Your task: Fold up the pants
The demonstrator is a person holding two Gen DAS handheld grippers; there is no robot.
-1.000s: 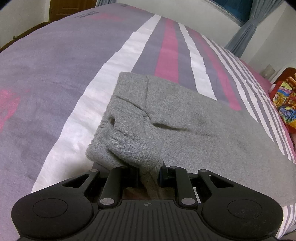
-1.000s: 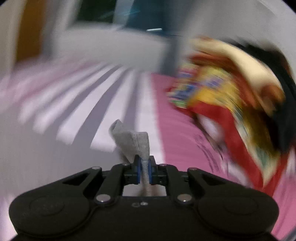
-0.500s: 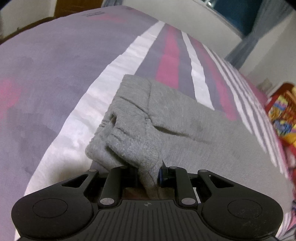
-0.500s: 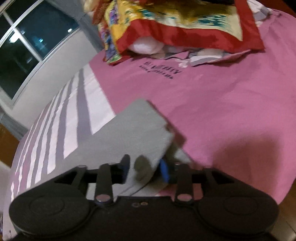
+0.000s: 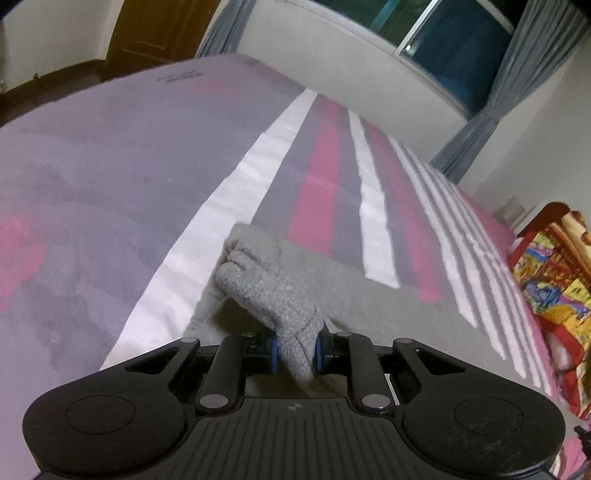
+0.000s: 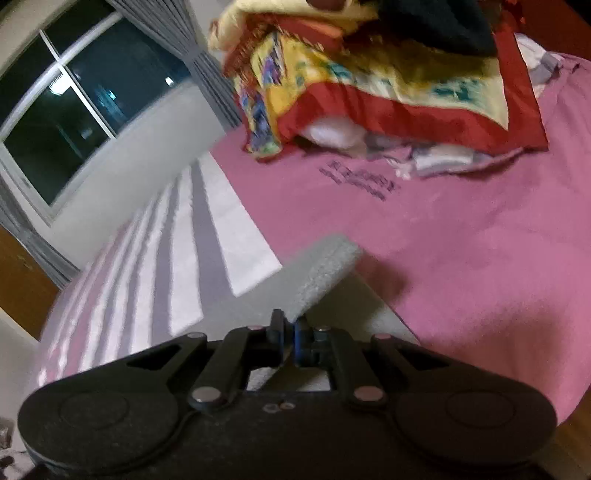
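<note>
Grey knit pants (image 5: 362, 306) lie across a striped bedspread (image 5: 147, 177). My left gripper (image 5: 294, 350) is shut on the bunched waistband end (image 5: 273, 295) and holds it lifted off the bed. In the right wrist view my right gripper (image 6: 290, 338) is shut on the leg-cuff end of the pants (image 6: 325, 269), with that corner raised above the rest of the grey fabric (image 6: 354, 310). The stretch of pants between the two grippers is hidden.
A red and yellow patterned blanket (image 6: 388, 77) with pillows is piled at the head of the bed, also at the right edge of the left wrist view (image 5: 554, 266). A window with grey curtains (image 6: 74, 103) lines the far wall. A wooden door (image 5: 155, 29) stands beyond the bed.
My left gripper has lifted the waistband and pulled it back, so the fabric bunches. My right gripper was open around the cuff half a second ago and has shut on it and raised it.
</note>
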